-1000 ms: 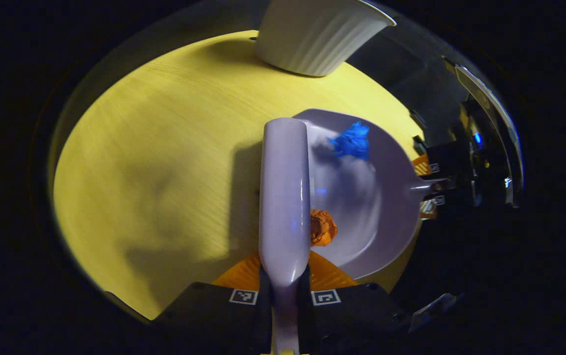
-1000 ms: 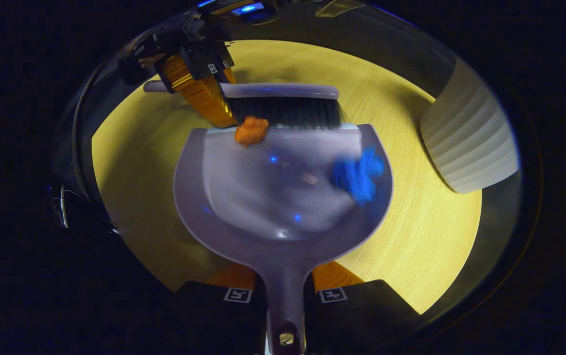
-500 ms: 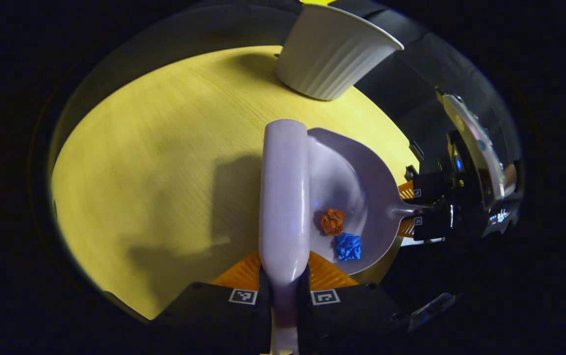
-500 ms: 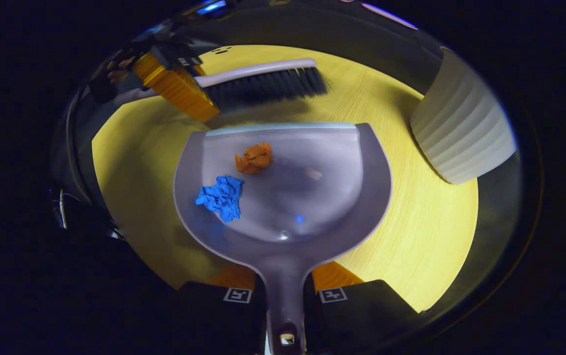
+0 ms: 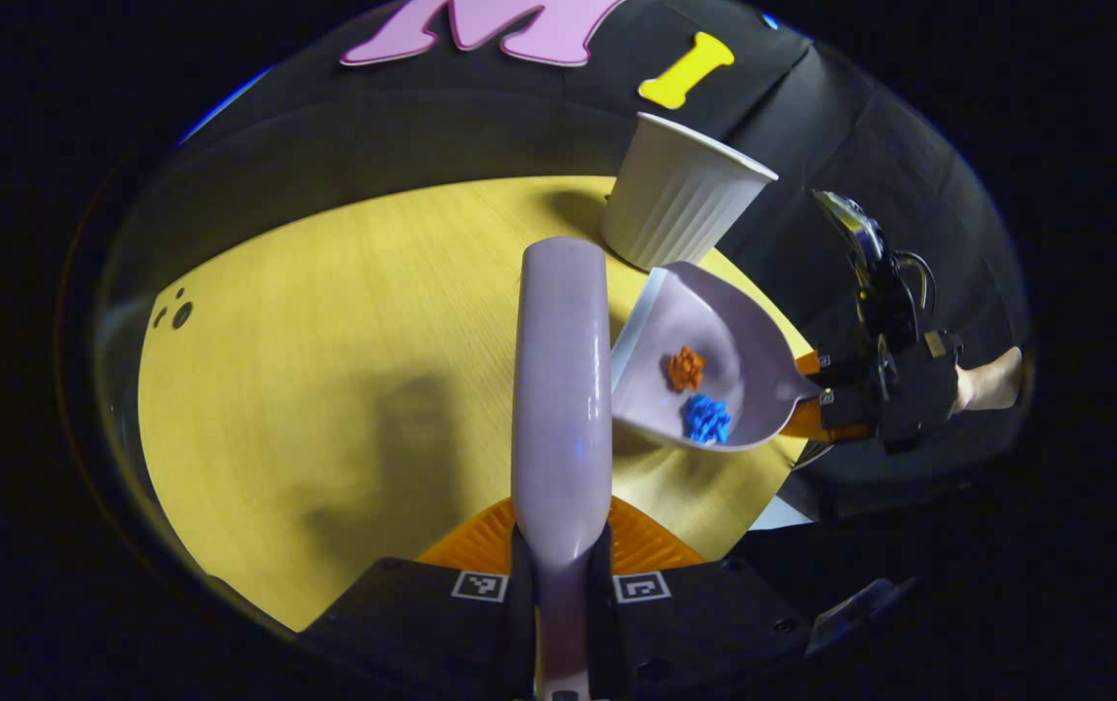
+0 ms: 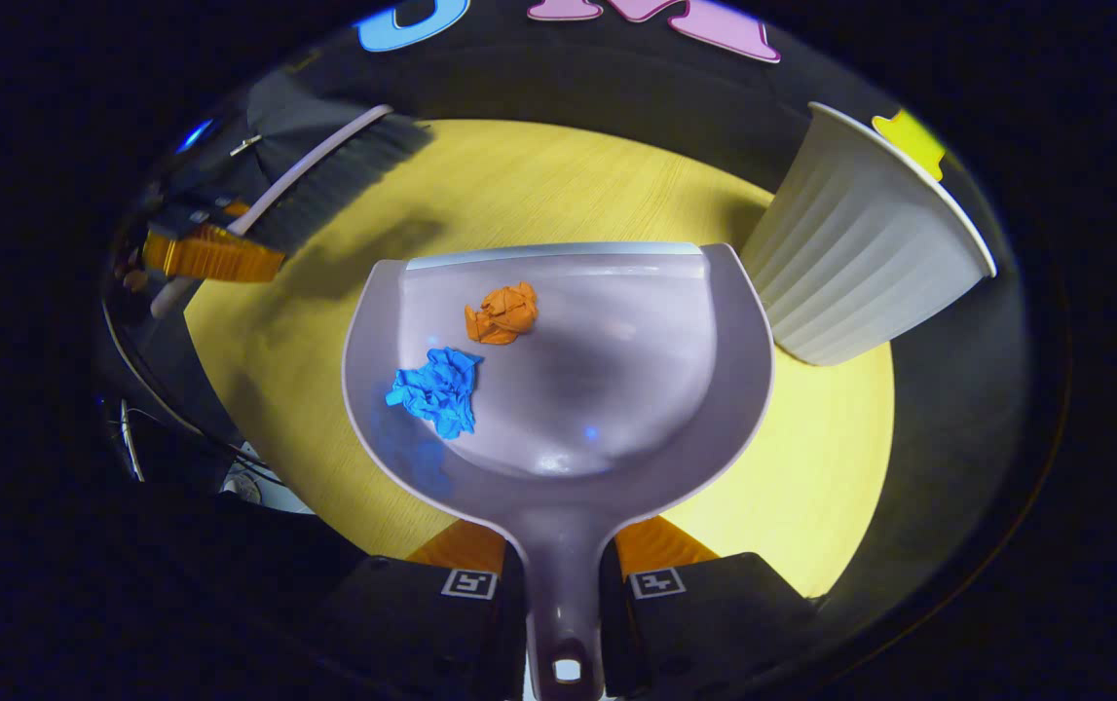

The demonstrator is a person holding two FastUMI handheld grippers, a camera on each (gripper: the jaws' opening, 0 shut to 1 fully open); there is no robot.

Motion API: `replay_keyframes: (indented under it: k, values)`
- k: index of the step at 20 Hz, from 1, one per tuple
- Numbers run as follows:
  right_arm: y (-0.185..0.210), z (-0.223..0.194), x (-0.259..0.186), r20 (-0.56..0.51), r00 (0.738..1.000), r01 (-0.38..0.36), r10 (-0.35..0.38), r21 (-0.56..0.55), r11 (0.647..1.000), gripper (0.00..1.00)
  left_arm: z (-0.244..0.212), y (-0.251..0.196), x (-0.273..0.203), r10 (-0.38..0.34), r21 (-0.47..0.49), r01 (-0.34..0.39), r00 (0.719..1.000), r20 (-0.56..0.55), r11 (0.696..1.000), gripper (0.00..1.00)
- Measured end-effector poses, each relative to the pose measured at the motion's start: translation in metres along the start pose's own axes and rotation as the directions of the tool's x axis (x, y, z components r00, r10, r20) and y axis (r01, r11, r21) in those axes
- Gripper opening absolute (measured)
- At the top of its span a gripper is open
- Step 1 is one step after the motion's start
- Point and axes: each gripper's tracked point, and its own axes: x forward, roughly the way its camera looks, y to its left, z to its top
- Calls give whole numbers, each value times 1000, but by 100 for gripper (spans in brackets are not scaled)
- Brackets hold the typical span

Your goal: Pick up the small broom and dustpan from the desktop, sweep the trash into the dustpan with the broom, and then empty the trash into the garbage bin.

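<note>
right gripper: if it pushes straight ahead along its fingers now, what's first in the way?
Probably nothing solid before the booth wall. The right gripper holds the dustpan, and bare table lies ahead of its lip. The bin sits off to the right and may clip the pan's corner; depth unclear.

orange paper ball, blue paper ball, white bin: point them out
orange paper ball [image 6: 502, 313], right gripper view, its crumpled middle
blue paper ball [image 6: 436, 389], right gripper view, its middle
white bin [image 6: 855, 268], right gripper view, its ribbed side wall
</note>
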Motion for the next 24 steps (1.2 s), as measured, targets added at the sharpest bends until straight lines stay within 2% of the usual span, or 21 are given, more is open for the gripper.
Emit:
replay_keyframes:
  k: [4,5,6,8,10,11,12,15,16,18,20,21,22,23,24]
  values:
    - [-27,40,-64,26,999,-25,24,24,999,34,-29,-7,-41,64,-35,-62,996,56,997,25]
    - [-34,49,-80,31,999,-30,29,42,999,31,-35,-12,-49,72,-46,-68,995,69,997,25]
    - [-43,57,-94,39,999,-22,20,50,998,34,-46,-15,-57,69,-64,-64,994,79,996,25]
    - [-60,76,-127,68,998,0,-4,61,998,34,-66,-30,-68,48,-93,-40,996,80,995,25]
    - [-74,91,-157,100,995,3,-13,103,995,35,-88,-44,-77,38,-83,-32,997,74,996,25]
    - [-80,99,-167,110,994,-6,-9,137,991,39,-97,-50,-80,34,-74,-29,997,67,997,25]
    - [-89,109,-174,121,993,-14,-7,173,985,34,-106,-53,-82,30,-72,-26,998,59,997,25]
    - [-122,135,-185,158,986,6,-47,250,968,34,-117,-63,-86,11,-113,-4,999,53,994,27]
    - [-134,142,-188,161,985,15,-62,279,960,34,-115,-63,-87,5,-138,3,998,56,990,25]
    - [-164,155,-186,158,984,22,-82,351,936,34,-111,-65,-90,0,-181,12,998,66,983,25]
    - [-194,168,-186,158,979,63,-132,379,923,34,-102,-60,-97,12,-201,5,996,84,980,25]
    - [-211,174,-185,159,974,89,-163,394,915,30,-98,-54,-100,25,-209,-6,996,88,978,25]
    - [-224,178,-182,159,970,106,-186,411,905,34,-94,-46,-101,34,-221,-13,995,90,975,25]
    - [-239,180,-177,157,965,127,-213,430,894,34,-90,-39,-103,39,-236,-17,995,92,972,25]
    - [-250,179,-172,148,960,151,-239,446,882,30,-88,-32,-104,49,-251,-25,995,90,968,25]
